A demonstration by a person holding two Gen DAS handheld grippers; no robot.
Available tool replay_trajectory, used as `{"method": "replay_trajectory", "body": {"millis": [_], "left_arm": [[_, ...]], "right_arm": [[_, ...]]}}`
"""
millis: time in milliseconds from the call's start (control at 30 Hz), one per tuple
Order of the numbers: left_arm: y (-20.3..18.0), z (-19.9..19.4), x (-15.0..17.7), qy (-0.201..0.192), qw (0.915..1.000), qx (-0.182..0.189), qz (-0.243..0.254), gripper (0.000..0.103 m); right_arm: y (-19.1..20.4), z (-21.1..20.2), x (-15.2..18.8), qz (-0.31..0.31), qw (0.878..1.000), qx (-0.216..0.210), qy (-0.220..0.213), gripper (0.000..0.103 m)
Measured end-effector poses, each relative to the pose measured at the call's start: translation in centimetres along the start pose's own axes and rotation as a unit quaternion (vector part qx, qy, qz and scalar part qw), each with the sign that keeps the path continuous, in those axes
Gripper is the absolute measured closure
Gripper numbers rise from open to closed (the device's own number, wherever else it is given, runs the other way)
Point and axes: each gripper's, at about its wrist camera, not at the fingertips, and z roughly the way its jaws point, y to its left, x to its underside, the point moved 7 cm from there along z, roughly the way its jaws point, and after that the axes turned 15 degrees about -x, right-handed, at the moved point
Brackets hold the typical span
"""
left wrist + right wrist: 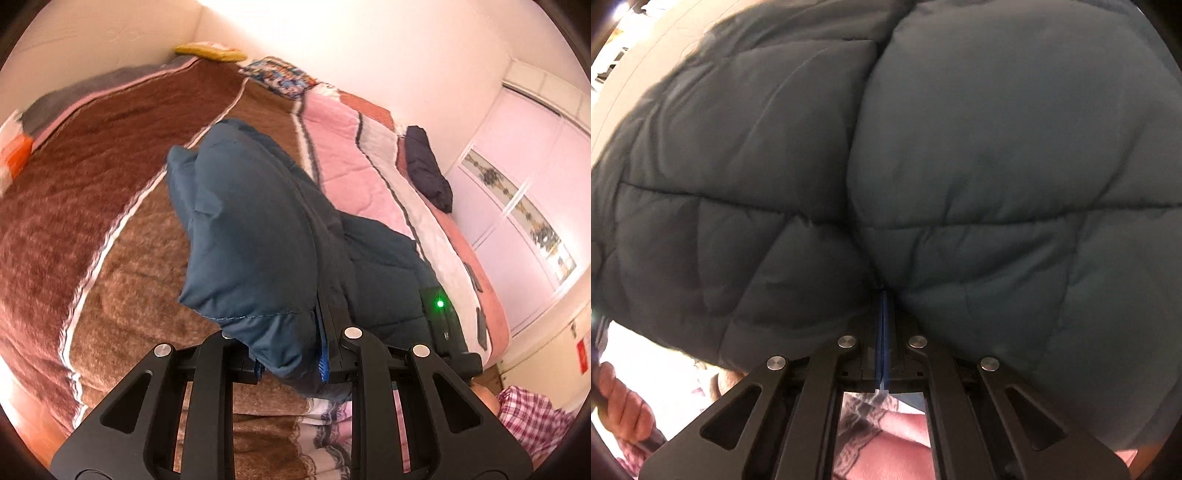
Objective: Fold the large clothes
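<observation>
While both grippers hold the dark teal puffer jacket [251, 229], this looks like mid-fold: one part of it is lifted off the bed to carry across. Left gripper [291, 354] is clamped on a thick bunch of jacket edge, fabric filling the gap between its fingers. Right gripper [882, 347] has its blue pads pressed together, and the quilted padding [960, 147] bulges right at their tips, so probably pinching a thin seam, can't see the bite itself. Jacket hangs from the near side, its far end resting on the brown fleece blanket [92, 206]. Next move likely needs both hands travelling together to lay the lifted part flat over the rest, bulky fill will spring back. Bed also has a pink quilt [340, 147] on the right, a dark folded garment [428, 166] far right, white walls, wardrobe doors [517, 177]
</observation>
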Motion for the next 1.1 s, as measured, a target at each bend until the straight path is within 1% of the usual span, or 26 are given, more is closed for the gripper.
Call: {"method": "replay_trajectory", "body": {"millis": [67, 100, 167, 200, 233, 267, 300, 367, 433, 500, 533, 567, 633, 667, 733, 833, 933, 1033, 1100], "left_arm": [[-0.5, -0.6, -0.4, -0.009, 0.9999, -0.001, 0.007, 0.083], [-0.6, -0.8, -0.6, -0.011, 0.9999, 0.001, 0.009, 0.083], [-1.0, -1.0, -0.8, -0.012, 0.9999, 0.002, 0.013, 0.083], [-1.2, -1.1, -0.8, -0.012, 0.9998, 0.001, 0.016, 0.083], [-1.4, -1.2, -0.9, -0.013, 0.9998, 0.001, 0.018, 0.083], [-1.7, -1.3, -1.0, -0.014, 0.9997, 0.001, 0.021, 0.083], [-2.0, -1.5, -1.1, -0.016, 0.9996, 0.002, 0.023, 0.083], [-2.6, -1.8, -1.2, -0.021, 0.9993, 0.004, 0.030, 0.083], [-3.3, -2.1, -1.3, -0.026, 0.9989, 0.005, 0.038, 0.083], [-4.3, -2.4, -1.5, -0.032, 0.9981, 0.007, 0.051, 0.083], [-4.8, -2.6, -1.6, -0.035, 0.9977, 0.008, 0.058, 0.083], [-5.5, -2.8, -1.7, -0.039, 0.9970, 0.008, 0.067, 0.083], [-6.8, -3.2, -1.8, -0.044, 0.9958, 0.011, 0.080, 0.083], [-7.8, -3.4, -1.9, -0.047, 0.9947, 0.013, 0.090, 0.083], [-9.8, -3.7, -2.1, -0.052, 0.9919, 0.018, 0.114, 0.083], [-13.3, -4.3, -2.0, -0.060, 0.9856, 0.030, 0.155, 0.083], [-18.1, -4.5, -1.0, -0.061, 0.9739, 0.062, 0.210, 0.083], [-22.2, -4.1, 0.5, -0.053, 0.9632, 0.086, 0.249, 0.083], [-25.4, -3.2, 2.2, -0.045, 0.9519, 0.103, 0.285, 0.083]], "right_arm": [[0.3, -0.8, 0.3, 0.007, 1.000, -0.007, -0.003, 0.103], [0.7, -1.7, 0.5, 0.007, 1.000, -0.016, -0.012, 0.103], [1.2, -4.3, 0.7, -0.010, 0.999, -0.033, -0.040, 0.103], [1.6, -5.7, 0.7, -0.020, 0.998, -0.033, -0.058, 0.103], [1.5, -7.8, 0.6, -0.027, 0.996, -0.025, -0.084, 0.103], [1.1, -9.4, 0.5, -0.025, 0.994, -0.017, -0.103, 0.103], [0.4, -10.9, 0.3, -0.017, 0.992, -0.011, -0.122, 0.103], [-2.3, -15.0, 0.2, 0.010, 0.986, 0.011, -0.168, 0.103], [-4.6, -17.9, 0.5, 0.031, 0.979, 0.026, -0.200, 0.103], [-6.9, -19.7, 1.2, 0.059, 0.972, 0.033, -0.225, 0.103], [-8.3, -20.4, 1.7, 0.076, 0.969, 0.027, -0.234, 0.101], [-9.4, -21.1, 2.0, 0.085, 0.967, 0.021, -0.237, 0.101], [-10.9, -20.1, 2.4, 0.100, 0.966, 0.032, -0.235, 0.101], [-11.6, -19.6, 2.4, 0.106, 0.967, 0.025, -0.229, 0.101], [-12.6, -17.5, 2.5, 0.115, 0.972, -0.009, -0.205, 0.101], [-11.7, -15.6, 2.4, 0.106, 0.975, -0.035, -0.191, 0.101], [-11.7, -15.3, 2.7, 0.102, 0.976, -0.044, -0.188, 0.101], [-12.6, -15.2, 2.9, 0.115, 0.972, -0.082, -0.187, 0.102], [-13.2, -15.5, 3.1, 0.123, 0.969, -0.101, -0.189, 0.103]]}}
